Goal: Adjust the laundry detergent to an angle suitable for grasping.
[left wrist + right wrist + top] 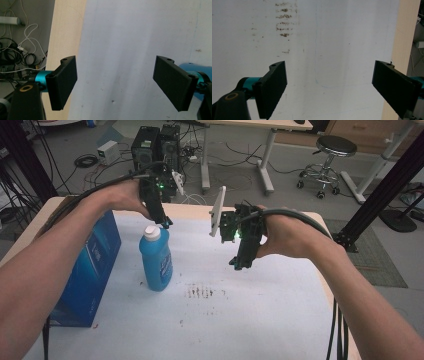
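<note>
- High view: the blue bottle (156, 260) stands upright on the white-covered worktop (260, 310), just right of a glossy blue box (90, 270). The left claw (164, 222) hovers just above the bottle's white cap; the right claw (239, 263) hangs well right of the bottle.
- Left gripper view: the left claw (125, 82) is spread wide and empty, its flat matte pads over the sheet. Likely next: centre it on the smooth, rounded bottle (192, 67).
- Right gripper view: the right claw (334, 87) is wide and empty above a brown smear (284, 22).

Beyond my table I see grey floor (280, 150) strewn with cables (90, 160), two computer towers (156, 145), a stool (327, 162), possibly desk legs (265, 165).
</note>
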Demonstrator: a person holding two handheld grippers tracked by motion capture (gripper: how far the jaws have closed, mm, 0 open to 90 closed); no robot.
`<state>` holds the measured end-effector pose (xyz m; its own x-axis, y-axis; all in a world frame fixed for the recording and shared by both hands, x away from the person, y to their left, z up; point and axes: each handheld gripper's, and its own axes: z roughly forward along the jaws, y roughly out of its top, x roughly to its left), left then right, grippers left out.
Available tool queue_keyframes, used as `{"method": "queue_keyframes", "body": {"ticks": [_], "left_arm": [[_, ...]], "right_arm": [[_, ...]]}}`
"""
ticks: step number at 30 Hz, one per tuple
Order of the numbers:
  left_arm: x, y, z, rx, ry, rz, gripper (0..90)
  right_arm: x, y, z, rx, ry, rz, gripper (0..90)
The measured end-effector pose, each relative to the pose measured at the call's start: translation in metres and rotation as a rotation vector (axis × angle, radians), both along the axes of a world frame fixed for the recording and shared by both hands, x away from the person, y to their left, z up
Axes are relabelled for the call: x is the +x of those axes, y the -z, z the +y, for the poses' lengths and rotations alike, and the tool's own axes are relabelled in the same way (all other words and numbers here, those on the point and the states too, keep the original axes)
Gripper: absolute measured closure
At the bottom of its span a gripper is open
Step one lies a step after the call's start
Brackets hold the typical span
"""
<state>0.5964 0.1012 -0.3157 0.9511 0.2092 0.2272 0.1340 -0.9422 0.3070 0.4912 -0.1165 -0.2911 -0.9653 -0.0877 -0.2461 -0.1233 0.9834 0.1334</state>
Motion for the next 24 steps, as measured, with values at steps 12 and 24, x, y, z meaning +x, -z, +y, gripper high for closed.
{"method": "queue_keyframes", "body": {"ticks": [12, 24], "left_arm": [[0.0002, -0.0016, 0.0008, -0.003, -0.001, 0.002, 19.6], [-0.0039, -0.0089, 0.0026, 0.012, -0.032, -0.005, 19.6]], "right_arm": [[0.0012, 0.0085, 0.0047, -0.024, -0.008, 0.021, 11.8], [-0.0001, 0.0089, 0.0068, -0.012, -0.021, 0.02, 11.8]]}}
